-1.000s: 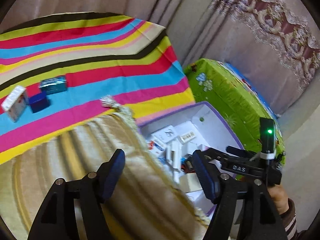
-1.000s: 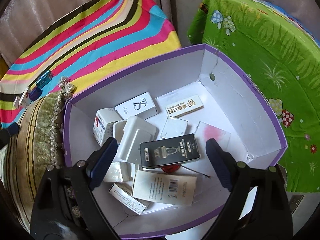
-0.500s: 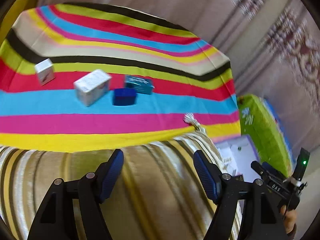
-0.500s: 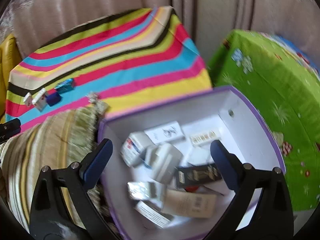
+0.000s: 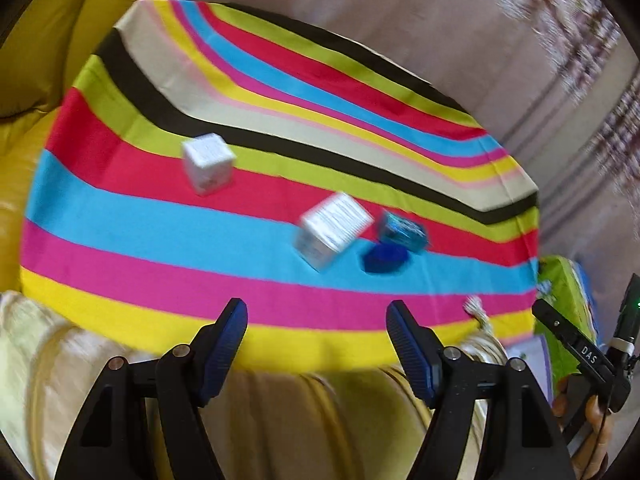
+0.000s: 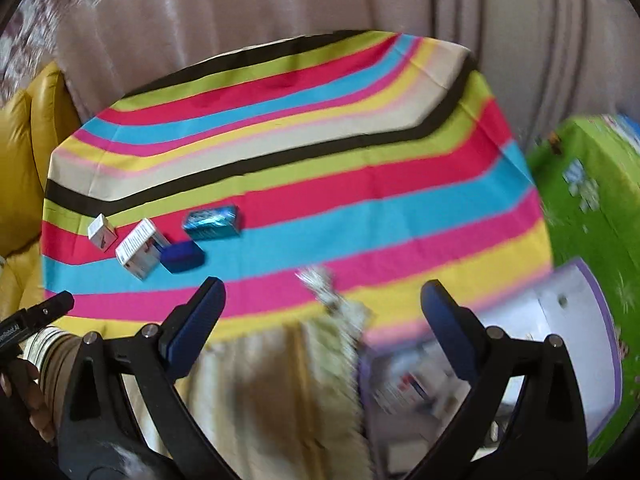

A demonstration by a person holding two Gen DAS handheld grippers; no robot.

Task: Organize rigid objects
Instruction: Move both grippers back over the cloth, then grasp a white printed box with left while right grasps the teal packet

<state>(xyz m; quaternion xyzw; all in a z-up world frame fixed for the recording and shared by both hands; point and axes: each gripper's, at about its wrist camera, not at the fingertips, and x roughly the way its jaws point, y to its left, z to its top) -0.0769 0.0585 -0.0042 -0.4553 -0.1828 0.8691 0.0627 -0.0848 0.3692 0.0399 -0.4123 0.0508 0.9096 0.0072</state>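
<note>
A striped tablecloth (image 5: 160, 216) is covering the table ahead of both tools, carrying two white boxes (image 5: 208, 168) (image 5: 332, 230), a teal box (image 5: 402, 232) and a dark blue box (image 5: 384, 258).

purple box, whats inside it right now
In the right wrist view the purple box shows white inner walls and a blurred pile of small cartons. The right gripper, jaws open and empty, covers part of the inside; the blur stops any count.

— Anything you can read from here?
— Only "DAS", white letters on the black bar of the right gripper (image 5: 588, 360). The print on the white cardboard box (image 5: 332, 230) is too blurred.
</note>
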